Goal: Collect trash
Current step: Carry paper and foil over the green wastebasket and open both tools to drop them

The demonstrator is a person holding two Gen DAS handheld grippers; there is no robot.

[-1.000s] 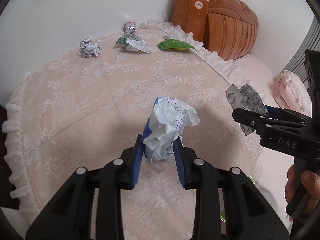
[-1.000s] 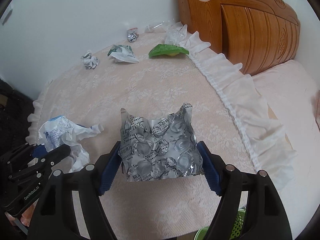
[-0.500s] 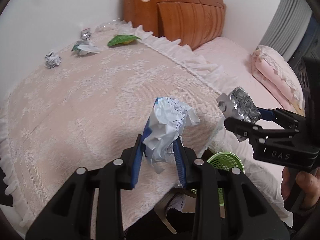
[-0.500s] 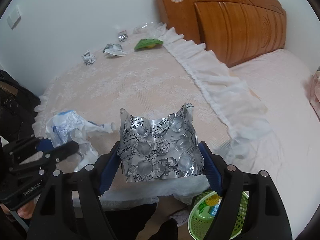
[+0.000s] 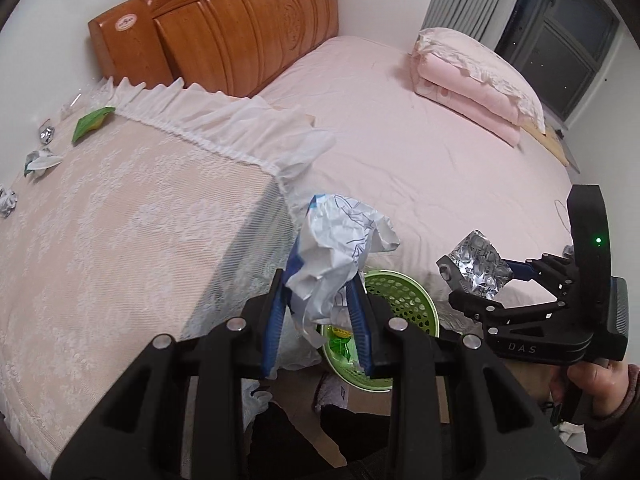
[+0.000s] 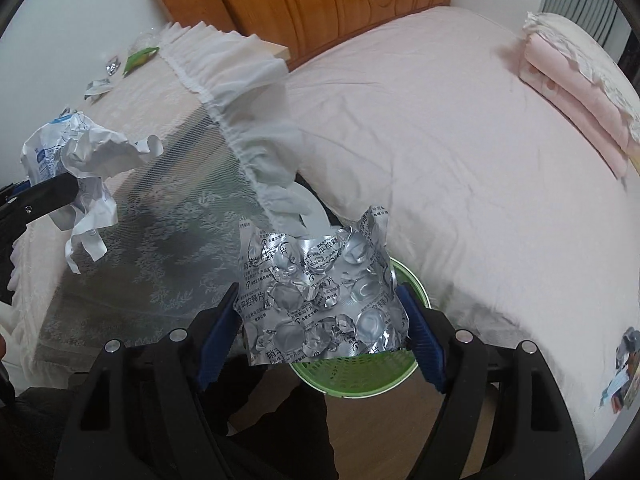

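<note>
basket [image 5: 404, 300]: on the floor, between lace-covered table [image 5: 120, 232] and bed [image 5: 400, 140]
headboard [image 5: 240, 28]: behind both
folded quilt [image 5: 472, 80]: on the bed, far side

Black hand-held gripper [image 5: 320, 316] with blue pads, silver screws.

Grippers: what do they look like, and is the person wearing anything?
Both grippers, left and right, are black plastic frames with silver screws and blue ribbed fingers. The right one carries white "DAS" lettering and a small green light. The hand holding it shows a dark reddish sleeve cuff.
</note>
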